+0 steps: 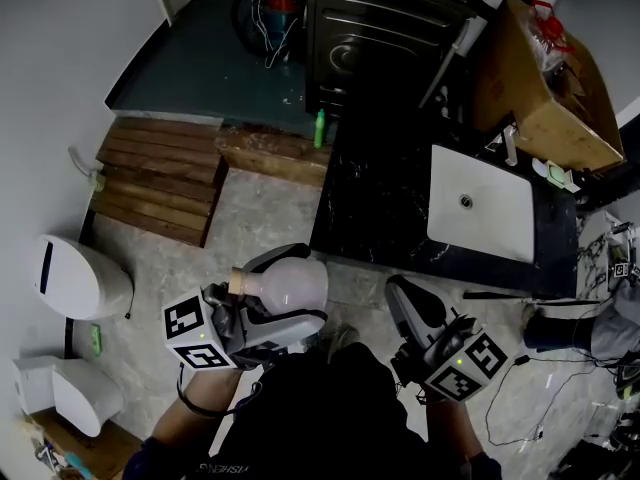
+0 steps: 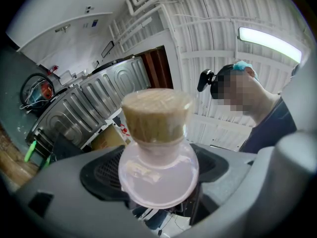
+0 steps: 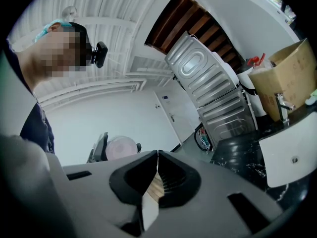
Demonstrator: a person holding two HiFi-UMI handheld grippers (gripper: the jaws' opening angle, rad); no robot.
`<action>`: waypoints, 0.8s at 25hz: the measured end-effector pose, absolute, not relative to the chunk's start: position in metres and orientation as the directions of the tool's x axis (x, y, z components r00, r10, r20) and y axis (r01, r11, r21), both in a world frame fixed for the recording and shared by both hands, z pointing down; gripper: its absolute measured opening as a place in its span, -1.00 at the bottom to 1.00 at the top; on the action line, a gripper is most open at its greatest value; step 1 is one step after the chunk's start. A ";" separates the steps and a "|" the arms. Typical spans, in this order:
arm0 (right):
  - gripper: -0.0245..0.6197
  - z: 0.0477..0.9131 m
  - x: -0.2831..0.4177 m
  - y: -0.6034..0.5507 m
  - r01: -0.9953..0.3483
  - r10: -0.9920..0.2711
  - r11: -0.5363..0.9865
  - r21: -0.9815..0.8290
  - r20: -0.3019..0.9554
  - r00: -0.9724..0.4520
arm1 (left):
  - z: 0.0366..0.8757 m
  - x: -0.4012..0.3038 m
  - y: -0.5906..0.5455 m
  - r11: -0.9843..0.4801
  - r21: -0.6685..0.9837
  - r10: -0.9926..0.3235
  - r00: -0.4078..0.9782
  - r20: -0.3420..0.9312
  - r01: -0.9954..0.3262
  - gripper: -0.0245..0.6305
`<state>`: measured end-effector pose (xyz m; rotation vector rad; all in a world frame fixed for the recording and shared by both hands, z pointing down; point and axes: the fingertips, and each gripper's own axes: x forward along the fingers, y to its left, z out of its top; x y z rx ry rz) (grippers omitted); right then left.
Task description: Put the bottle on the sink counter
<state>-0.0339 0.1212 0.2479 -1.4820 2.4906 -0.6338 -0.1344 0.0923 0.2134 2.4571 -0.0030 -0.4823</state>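
A round pale-pink bottle (image 1: 300, 279) with a cork stopper (image 1: 238, 282) lies sideways between the jaws of my left gripper (image 1: 284, 293), which is shut on its body. In the left gripper view the bottle (image 2: 158, 175) fills the gap and its cork (image 2: 156, 115) points toward the camera. It hangs over the floor just in front of the black marble sink counter (image 1: 380, 198). My right gripper (image 1: 402, 296) is beside it to the right, shut and holding nothing (image 3: 157, 170). From the right gripper view the bottle (image 3: 120, 148) shows at the left.
A white basin (image 1: 480, 208) with a faucet (image 1: 510, 144) is set in the counter's right half. A cardboard box (image 1: 540, 78) stands behind it, a washing machine (image 1: 380, 18) at the back. A green bottle (image 1: 320, 126), wooden boards (image 1: 160, 178) and a toilet (image 1: 75, 273) lie left.
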 end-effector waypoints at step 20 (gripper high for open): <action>-0.84 0.268 0.014 0.053 -0.740 -0.826 0.461 -0.491 0.067 -0.559 | 0.234 -0.083 0.030 -0.791 0.612 -0.204 0.940 -0.272 0.005 0.30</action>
